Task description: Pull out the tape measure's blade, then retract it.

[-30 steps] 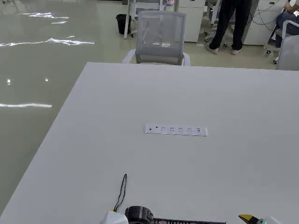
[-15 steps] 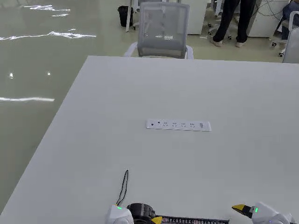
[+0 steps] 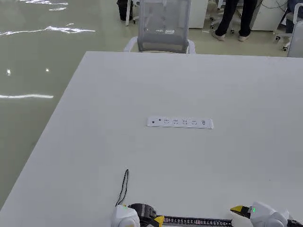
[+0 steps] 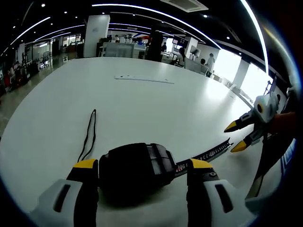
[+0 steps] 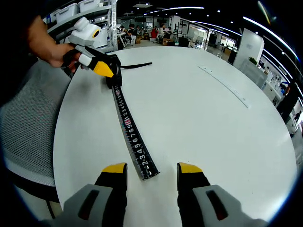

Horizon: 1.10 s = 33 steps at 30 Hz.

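I had the left tongs (image 4: pixel 143 164) closed around the black, round plastic tape measure (image 4: pixel 135 166), with one tip on each side of it. It sat right at the near edge of the big white tabletop (image 3: pixel 189 85). Its thin black cord (image 3: pixel 124 187) lay on the tabletop just behind it. The flat black blade with white numbers (image 5: pixel 130 127) was out. It lay flat along that near edge, going toward my right.

The right tongs (image 5: pixel 151 168) were wide open and held nothing. The end of the blade lay between their two tips, but neither tip pinched it.

I think the pulling-out part was done, or close to it. Next the blade had to go back in. For that I should hold the tape measure tight and let the blade slide home slowly, so it does not whip.
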{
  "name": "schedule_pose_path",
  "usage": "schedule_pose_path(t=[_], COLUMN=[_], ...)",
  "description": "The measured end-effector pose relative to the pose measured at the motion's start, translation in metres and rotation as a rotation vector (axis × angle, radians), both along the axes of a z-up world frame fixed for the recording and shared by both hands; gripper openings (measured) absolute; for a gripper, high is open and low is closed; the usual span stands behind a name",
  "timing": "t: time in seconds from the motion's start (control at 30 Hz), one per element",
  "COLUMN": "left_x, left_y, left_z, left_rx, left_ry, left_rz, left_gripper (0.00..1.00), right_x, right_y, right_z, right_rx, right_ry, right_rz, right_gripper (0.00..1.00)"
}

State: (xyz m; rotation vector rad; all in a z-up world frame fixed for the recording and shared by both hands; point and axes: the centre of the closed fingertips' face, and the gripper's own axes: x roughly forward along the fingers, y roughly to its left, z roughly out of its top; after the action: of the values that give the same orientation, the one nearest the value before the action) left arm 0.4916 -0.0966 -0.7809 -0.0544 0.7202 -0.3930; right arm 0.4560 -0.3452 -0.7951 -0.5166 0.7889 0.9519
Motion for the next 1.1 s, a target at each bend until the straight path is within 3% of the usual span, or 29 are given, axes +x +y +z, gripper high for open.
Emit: schedule_pose_path(t=[0.6,0.87,1.1], left_x=[0.002,0.002,0.003], left_y=[0.000,0.004,0.002], left_z=[-0.004,-0.005,-0.004], left_rx=[0.021,0.042,0.033], left_ry=[-0.001,0.001,0.001], left_rz=[0.010,0.010,0.034], left_gripper=[0.72,0.67,0.69], right_x=[-0.006,-0.006,-0.006], right_y=[0.001,0.002,0.001], right_z=[-0.016,-0.015,-0.015], right_rx=[-0.052,-0.074,-0.077], right_ry=[0.060,0.072,0.096], right_rz=[0.071,0.098,0.084], right_gripper=[0.20,0.17,0.16])
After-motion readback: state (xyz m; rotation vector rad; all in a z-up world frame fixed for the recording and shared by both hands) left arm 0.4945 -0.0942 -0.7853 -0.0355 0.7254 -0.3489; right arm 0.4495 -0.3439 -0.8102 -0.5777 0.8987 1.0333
